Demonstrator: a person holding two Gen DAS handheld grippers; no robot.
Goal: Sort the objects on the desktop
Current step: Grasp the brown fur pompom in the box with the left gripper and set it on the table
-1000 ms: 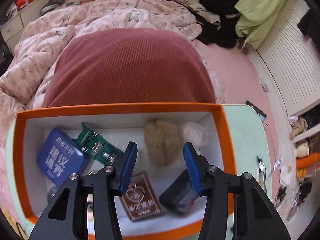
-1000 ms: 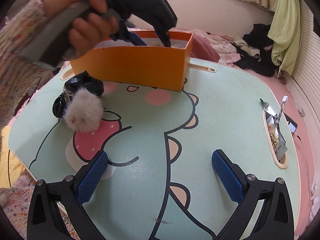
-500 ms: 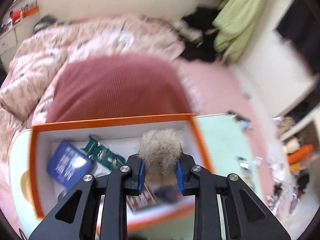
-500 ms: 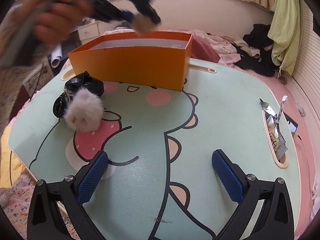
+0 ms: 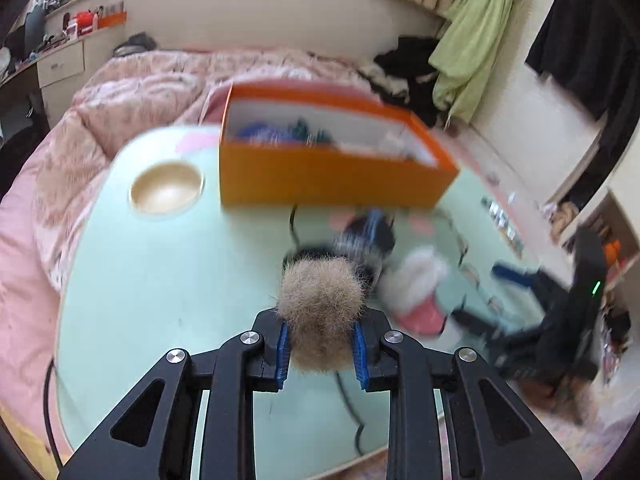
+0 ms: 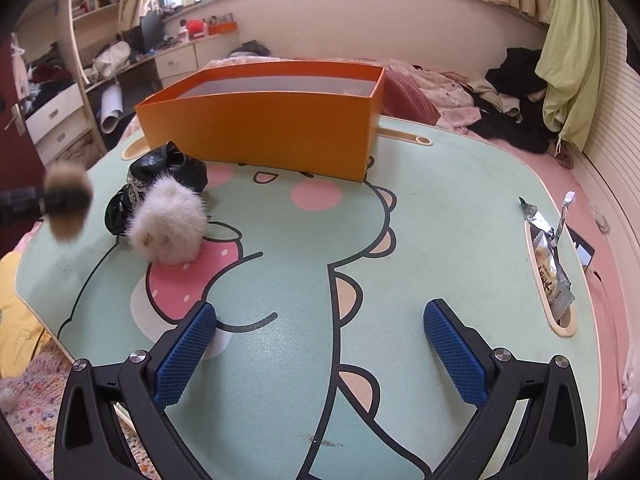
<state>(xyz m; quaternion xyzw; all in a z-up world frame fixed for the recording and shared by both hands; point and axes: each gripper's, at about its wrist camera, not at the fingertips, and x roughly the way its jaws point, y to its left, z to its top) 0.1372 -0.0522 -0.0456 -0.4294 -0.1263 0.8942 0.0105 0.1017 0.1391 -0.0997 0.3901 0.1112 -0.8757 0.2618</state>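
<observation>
Two pom-poms in play: left gripper (image 5: pixel 320 354) is clamped on the tan one (image 5: pixel 322 316) above the table, white one (image 6: pixel 168 226) just beside, right gripper (image 6: pixel 320 344) wide apart.

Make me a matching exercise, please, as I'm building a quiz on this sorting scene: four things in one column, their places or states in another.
Things:
1. brown pompom
2. white pompom
3. orange box
4. right gripper

Places or states:
A. open, nothing between the jaws
B. on the table's pink strawberry print
C. clamped in the left gripper
D. at the table's far edge, open-topped

Pairs: 1-C, 2-B, 3-D, 4-A
</observation>
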